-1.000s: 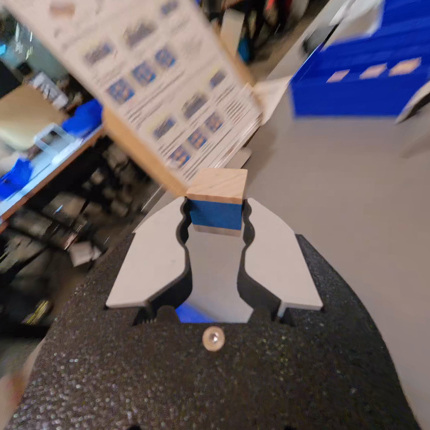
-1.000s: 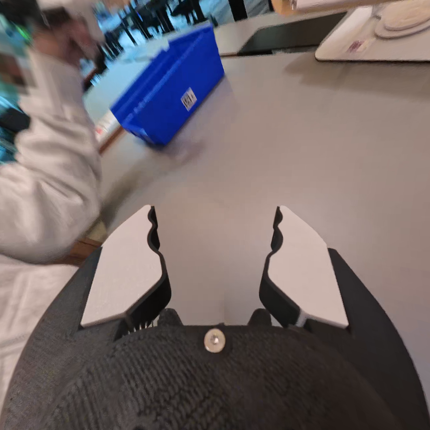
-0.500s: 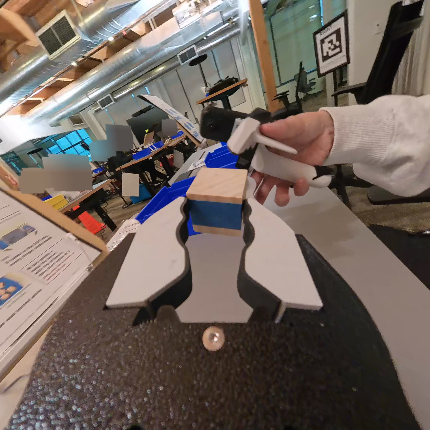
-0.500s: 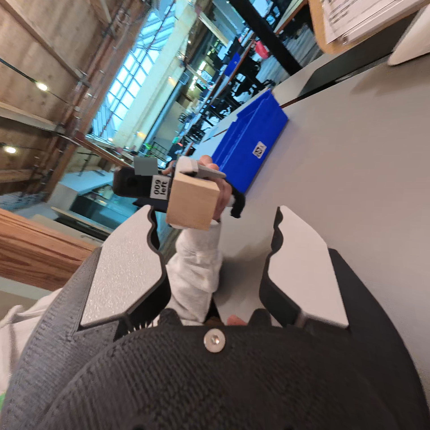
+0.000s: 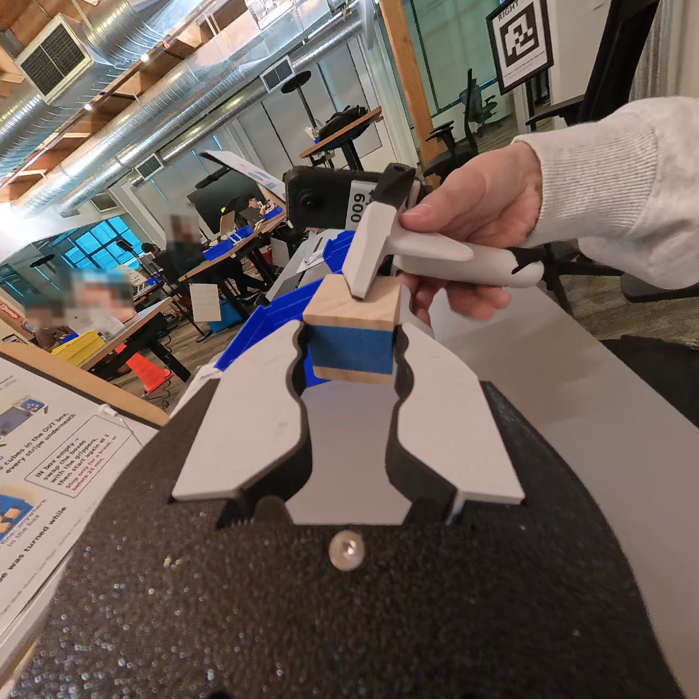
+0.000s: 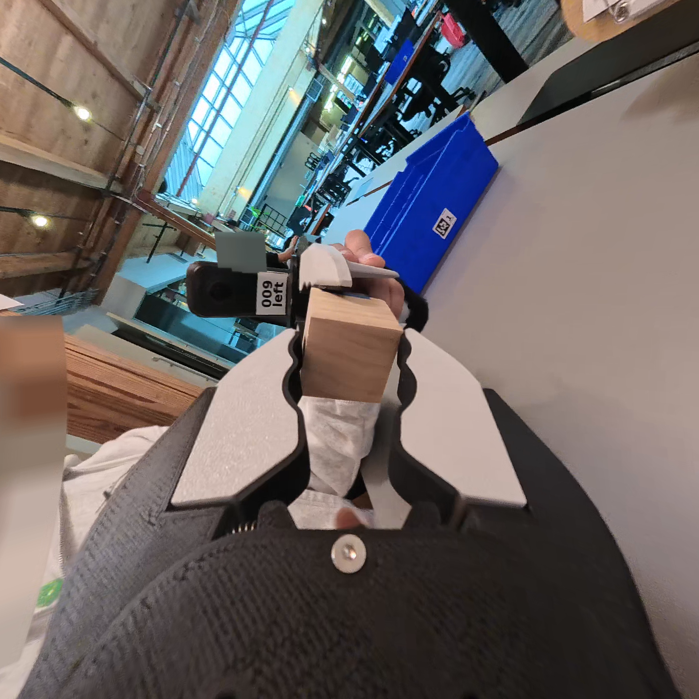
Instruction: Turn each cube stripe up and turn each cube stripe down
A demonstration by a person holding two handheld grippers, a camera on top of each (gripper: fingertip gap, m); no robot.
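Wooden cube (image 5: 351, 329) looks light, rigid, smooth; left gripper (image 5: 350, 353) and right gripper (image 6: 350, 363) both clamp opposing flat faces—good hold points.

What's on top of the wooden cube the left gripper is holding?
In the left wrist view, a white finger of the right gripper rests on the cube's bare wood top. The cube's underside and far face are hidden there.

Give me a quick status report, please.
Left gripper and right gripper both shut on cube. Cube airborne, blue stripe sideways. Nothing obstructing.
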